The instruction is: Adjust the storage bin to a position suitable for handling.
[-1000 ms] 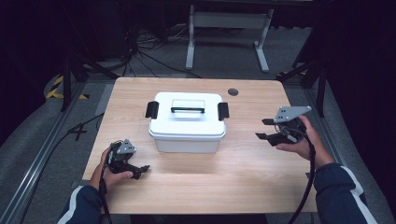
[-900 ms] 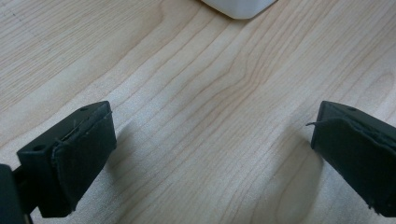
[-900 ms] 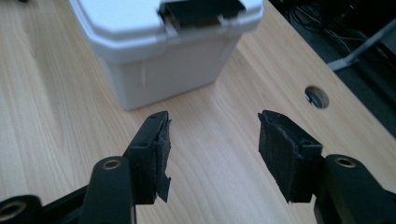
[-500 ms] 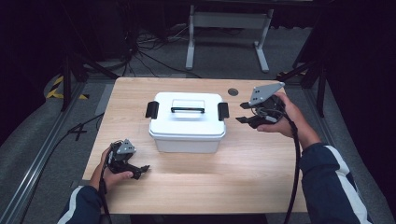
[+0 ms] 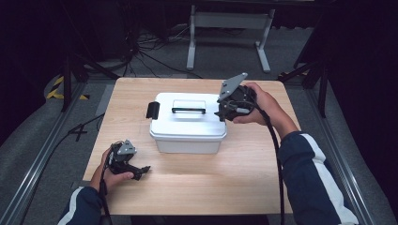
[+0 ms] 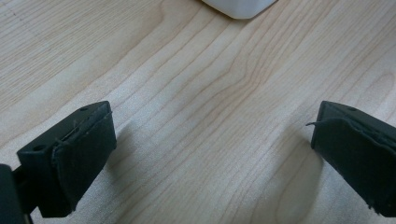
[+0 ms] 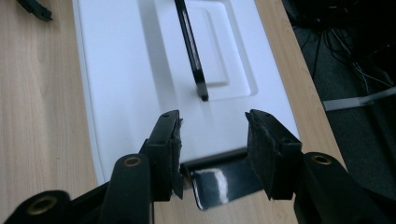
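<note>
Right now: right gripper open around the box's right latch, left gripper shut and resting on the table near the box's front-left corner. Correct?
One thing is off: the left gripper is open, not shut. The left gripper view shows its jaws wide apart over bare table. The rest holds: in the right gripper view the right gripper stands open around the black latch of the white box.
</note>
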Demonstrator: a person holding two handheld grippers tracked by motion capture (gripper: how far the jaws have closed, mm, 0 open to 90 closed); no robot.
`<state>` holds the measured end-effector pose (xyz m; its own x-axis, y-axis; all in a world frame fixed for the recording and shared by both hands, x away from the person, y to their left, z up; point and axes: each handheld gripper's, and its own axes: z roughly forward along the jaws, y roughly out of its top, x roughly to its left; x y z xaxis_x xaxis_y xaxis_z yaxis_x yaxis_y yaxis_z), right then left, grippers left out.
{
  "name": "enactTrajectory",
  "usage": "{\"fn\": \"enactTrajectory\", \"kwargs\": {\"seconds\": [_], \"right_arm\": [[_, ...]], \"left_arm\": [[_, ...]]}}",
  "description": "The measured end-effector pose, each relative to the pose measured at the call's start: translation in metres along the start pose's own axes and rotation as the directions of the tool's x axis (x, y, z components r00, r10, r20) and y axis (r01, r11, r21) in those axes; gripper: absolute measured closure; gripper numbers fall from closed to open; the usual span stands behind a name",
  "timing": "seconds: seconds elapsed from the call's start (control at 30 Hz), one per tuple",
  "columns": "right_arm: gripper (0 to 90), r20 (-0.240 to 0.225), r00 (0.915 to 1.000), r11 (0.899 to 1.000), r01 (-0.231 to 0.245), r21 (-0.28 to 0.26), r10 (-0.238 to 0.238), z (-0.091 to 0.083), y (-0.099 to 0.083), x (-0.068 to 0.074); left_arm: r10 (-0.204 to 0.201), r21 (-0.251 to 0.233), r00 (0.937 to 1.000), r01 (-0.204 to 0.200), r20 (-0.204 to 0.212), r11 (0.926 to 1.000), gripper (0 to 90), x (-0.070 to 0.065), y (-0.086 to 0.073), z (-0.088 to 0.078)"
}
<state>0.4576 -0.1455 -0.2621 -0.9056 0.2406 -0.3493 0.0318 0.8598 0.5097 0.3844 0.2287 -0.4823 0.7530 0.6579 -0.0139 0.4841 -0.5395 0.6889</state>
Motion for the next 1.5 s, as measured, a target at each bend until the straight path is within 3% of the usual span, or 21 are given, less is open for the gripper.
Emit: {"fn": "enactTrajectory", "kwargs": {"seconds": [0.33, 0.5, 0.77, 0.83, 1.07, 1.5], "right_arm": [[58.8, -0.042, 0.9971, 0.996, 0.065, 0.063, -0.063, 0.031, 0.034, 0.003], [61.6, -0.027, 0.9966, 0.992, 0.08, 0.095, -0.078, 0.046, 0.044, 0.004], [77.5, -0.048, 0.9937, 0.988, 0.105, 0.111, -0.101, 0.062, 0.051, 0.006], [82.2, -0.056, 0.993, 0.988, 0.109, 0.111, -0.104, 0.063, 0.053, 0.008], [83.9, -0.039, 0.989, 0.982, 0.147, 0.12, -0.143, 0.063, 0.055, 0.008], [84.7, -0.028, 0.9858, 0.984, 0.167, 0.062, -0.166, 0.05, 0.057, 0.003]], "left_arm": [[-0.005, -0.005, 1.0, 0.005, 0.001, 1.0, 0.5, 0.0, 0.0, 0.0], [-0.002, -0.004, 1.0, 0.002, 0.0, 1.0, 0.5, 0.0, 0.0, 0.0], [-0.005, -0.004, 1.0, 0.005, 0.001, 1.0, 0.5, 0.0, 0.0, 0.0], [-0.005, -0.003, 1.0, 0.005, 0.002, 1.0, 0.5, 0.0, 0.0, 0.0], [-0.005, -0.002, 1.0, 0.005, 0.001, 1.0, 0.5, 0.0, 0.0, 0.0], [-0.006, -0.004, 1.0, 0.006, 0.002, 1.0, 0.5, 0.0, 0.0, 0.0]]}}
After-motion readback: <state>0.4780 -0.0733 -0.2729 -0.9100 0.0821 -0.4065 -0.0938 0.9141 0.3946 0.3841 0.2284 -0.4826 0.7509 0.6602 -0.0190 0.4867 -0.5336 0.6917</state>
